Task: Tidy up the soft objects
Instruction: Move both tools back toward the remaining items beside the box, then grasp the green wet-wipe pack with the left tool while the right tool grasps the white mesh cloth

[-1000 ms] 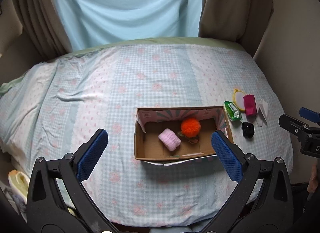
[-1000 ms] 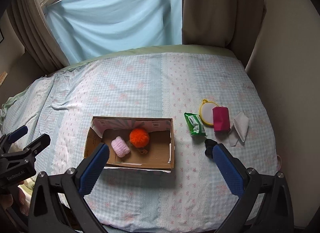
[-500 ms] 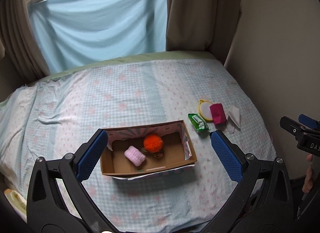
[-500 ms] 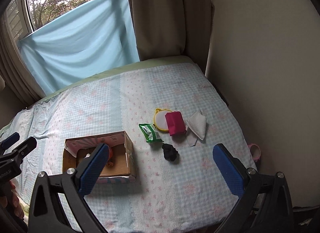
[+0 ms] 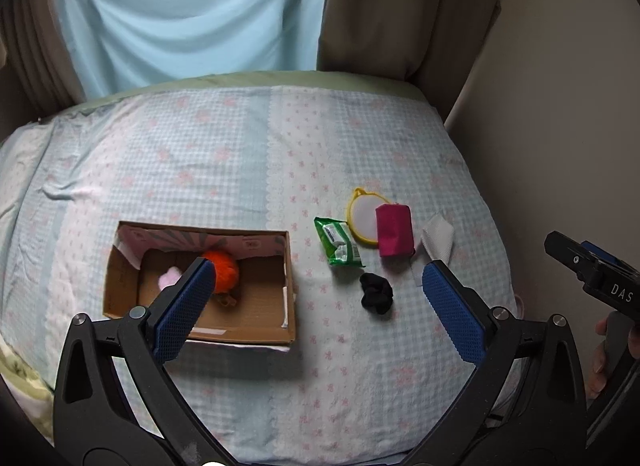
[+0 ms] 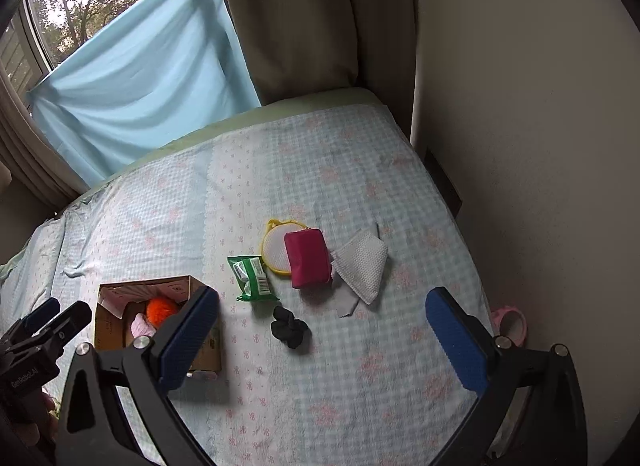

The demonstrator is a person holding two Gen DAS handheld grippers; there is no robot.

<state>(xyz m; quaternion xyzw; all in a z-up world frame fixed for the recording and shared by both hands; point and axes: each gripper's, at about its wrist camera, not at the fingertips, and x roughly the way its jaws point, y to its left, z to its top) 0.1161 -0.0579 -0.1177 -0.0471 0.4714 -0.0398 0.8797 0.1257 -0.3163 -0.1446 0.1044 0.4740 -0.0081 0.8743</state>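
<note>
A cardboard box [image 5: 120, 290] [image 6: 108, 326] on the bed holds an orange pompom [image 5: 226, 268] [image 6: 160, 310] and a pink soft roll [image 5: 170, 276] [image 6: 142, 326]. To its right lie a black scrunchie [image 5: 376, 292] [image 6: 290, 330], a green wipes pack [image 5: 338, 242] [image 6: 252, 278], a magenta pouch [image 5: 394, 229] [image 6: 307, 258], a yellow-rimmed round pad [image 5: 360, 219] [image 6: 274, 252] and a white mesh cloth [image 5: 438, 236] [image 6: 362, 264]. My left gripper [image 5: 316, 274] is open and empty above the bed's near side. My right gripper [image 6: 322, 304] is open and empty, with the scrunchie between its fingers in view.
The bed [image 5: 240, 153] has a blue checked cover. A wall [image 6: 540, 145] runs along its right side, curtains [image 6: 296, 17] and a window at the back. A pink slipper [image 6: 510, 324] lies beside the bed on the right.
Both grippers have swung to the right, toward the loose items beside the box. The box and everything on the bed stay in place. Both grippers stay open.
</note>
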